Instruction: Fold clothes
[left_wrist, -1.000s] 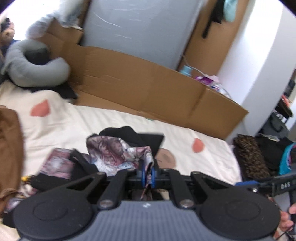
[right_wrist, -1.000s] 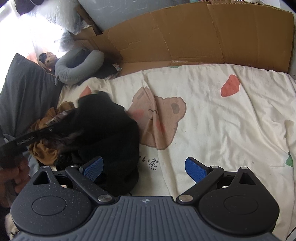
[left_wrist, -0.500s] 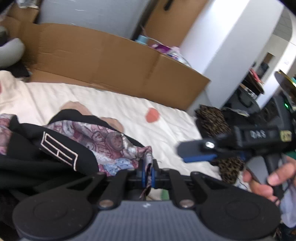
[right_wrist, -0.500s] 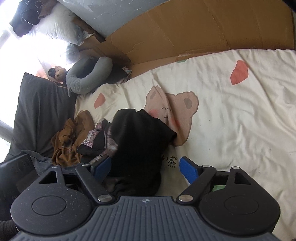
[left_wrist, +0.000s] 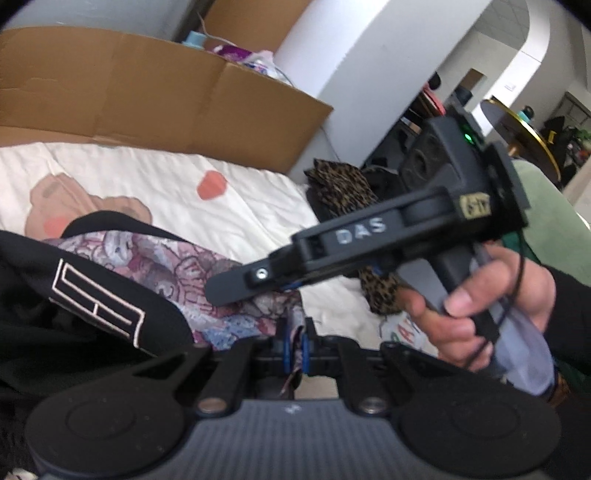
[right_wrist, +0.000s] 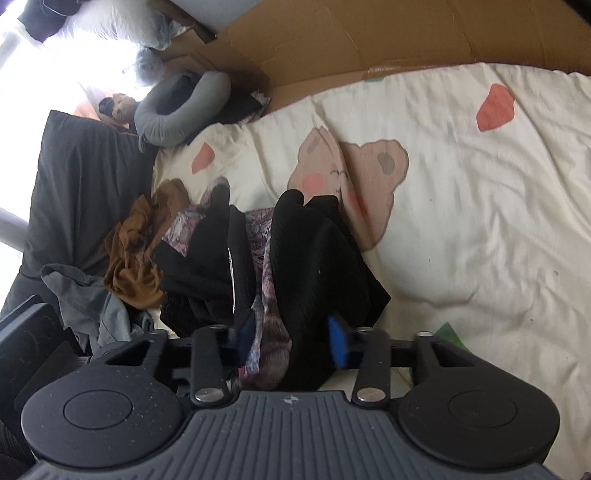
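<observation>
Closing in from wide open a second ago, the right tool (right_wrist: 291, 341) now has its blue pads on either side of a bunch of the black and floral garment (right_wrist: 295, 251), and they look to be pressing into the cloth. Meanwhile the left tool (left_wrist: 294, 341) has swung round to the right, so the right tool and the hand (left_wrist: 480, 306) gripping it fill the near right of its view, where earlier only the bed showed. Its pads are nearly closed on a thin edge of the floral fabric, as before. That garment lies bunched on the near left of the cream bed sheet (right_wrist: 480, 221), beside a brown garment (right_wrist: 136, 251). With both tools apparently gripping the cloth, it can probably be lifted and spread for the first fold.
</observation>
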